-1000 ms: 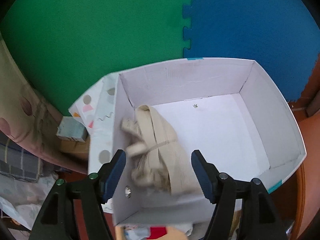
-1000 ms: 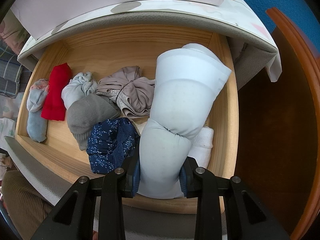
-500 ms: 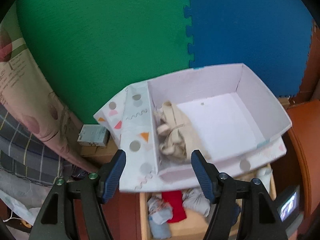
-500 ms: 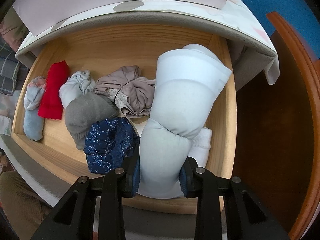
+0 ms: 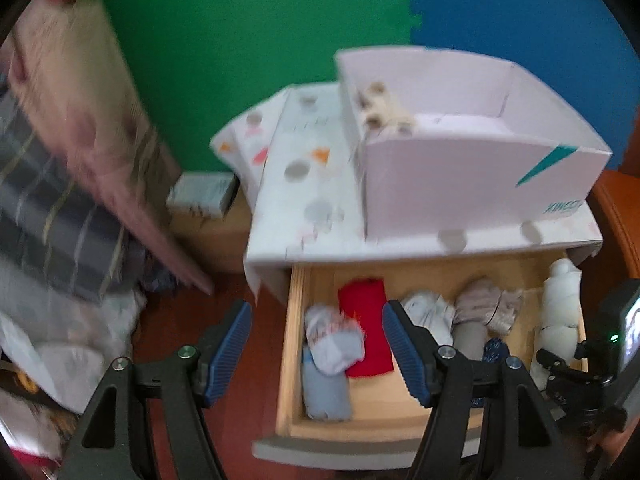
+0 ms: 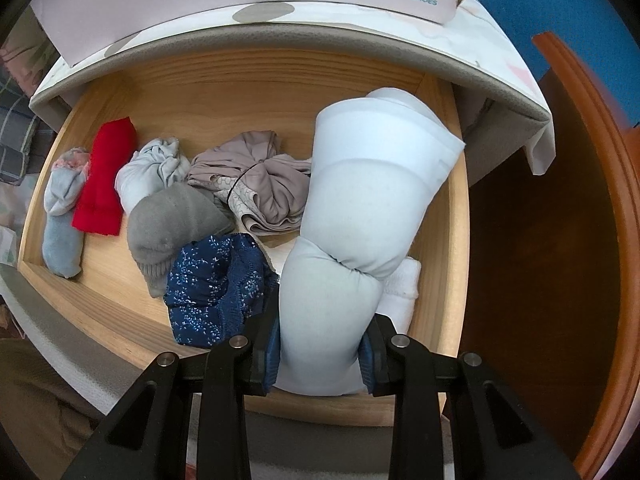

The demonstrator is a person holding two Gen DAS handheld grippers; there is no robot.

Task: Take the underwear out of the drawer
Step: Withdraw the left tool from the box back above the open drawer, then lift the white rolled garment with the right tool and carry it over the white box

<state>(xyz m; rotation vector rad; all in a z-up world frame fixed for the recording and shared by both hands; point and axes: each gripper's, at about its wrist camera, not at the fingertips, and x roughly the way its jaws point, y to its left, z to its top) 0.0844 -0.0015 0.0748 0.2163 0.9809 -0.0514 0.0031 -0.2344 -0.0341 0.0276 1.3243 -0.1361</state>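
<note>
The wooden drawer [image 6: 256,80] stands pulled out and holds several rolled garments. My right gripper [image 6: 320,354] is shut on a pale blue rolled underwear [image 6: 360,208] at the drawer's right side, and the roll stands up above the other clothes. Beside it lie a navy patterned roll [image 6: 216,288], a grey roll [image 6: 172,228], a beige bundle [image 6: 260,184], a red roll [image 6: 104,184] and a light blue roll [image 6: 62,216]. My left gripper [image 5: 316,346] hangs open and empty above the drawer's left end [image 5: 296,320]. A beige garment [image 5: 380,108] lies in the white shoe box [image 5: 472,184].
The shoe box sits on the cabinet top, which a dotted cloth [image 5: 304,184] covers. Green and blue foam mats [image 5: 240,40] line the wall behind. Bedding and clothes [image 5: 60,220] pile up at the left. A reddish wooden board [image 6: 580,240] stands right of the drawer.
The left gripper has drawn back from over the shoe box, leaving the beige garment inside, and now hangs over the drawer's left end. The right gripper has kept still with its roll.
</note>
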